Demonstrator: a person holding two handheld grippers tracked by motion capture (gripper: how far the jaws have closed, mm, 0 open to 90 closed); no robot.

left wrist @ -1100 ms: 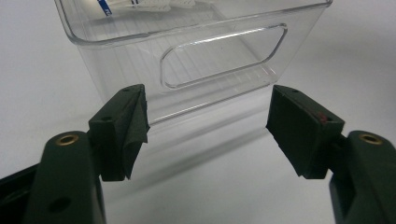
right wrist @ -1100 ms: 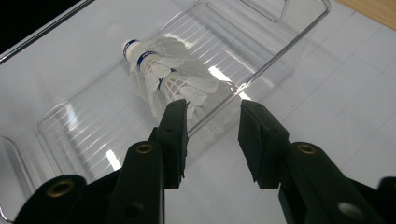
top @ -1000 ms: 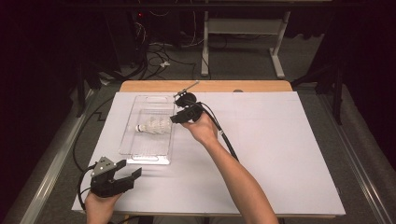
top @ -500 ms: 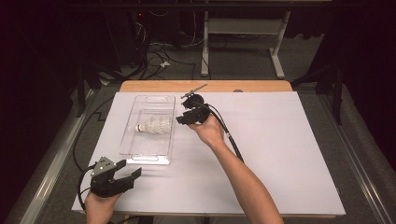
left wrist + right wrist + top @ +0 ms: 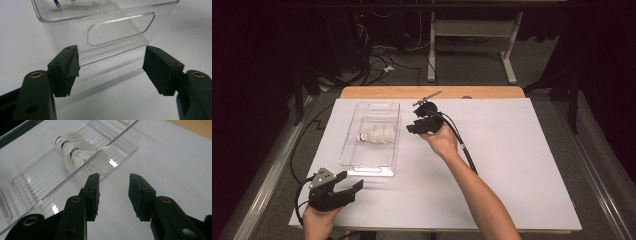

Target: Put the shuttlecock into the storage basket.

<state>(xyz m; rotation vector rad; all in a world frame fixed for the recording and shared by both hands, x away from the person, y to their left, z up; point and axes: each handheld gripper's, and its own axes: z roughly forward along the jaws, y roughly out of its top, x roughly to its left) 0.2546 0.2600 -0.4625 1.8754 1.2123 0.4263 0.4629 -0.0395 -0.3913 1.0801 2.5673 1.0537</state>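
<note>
We see the right claw (image 5: 411, 128) draw back from over the clear tray (image 5: 353, 161), now just beside its right wall, jaws apart.

Wooden tabletop (image 5: 377, 92), covered nearly whole by a white sheet (image 5: 522, 165); on the sheet, left of middle, a clear tray (image 5: 357, 162).

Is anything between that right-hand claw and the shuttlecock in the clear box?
Yes. The right gripper, jaws open, is outside the clear tray. The tray's transparent side wall stands between it and the shuttlecock lying inside. The tray is open above.
</note>
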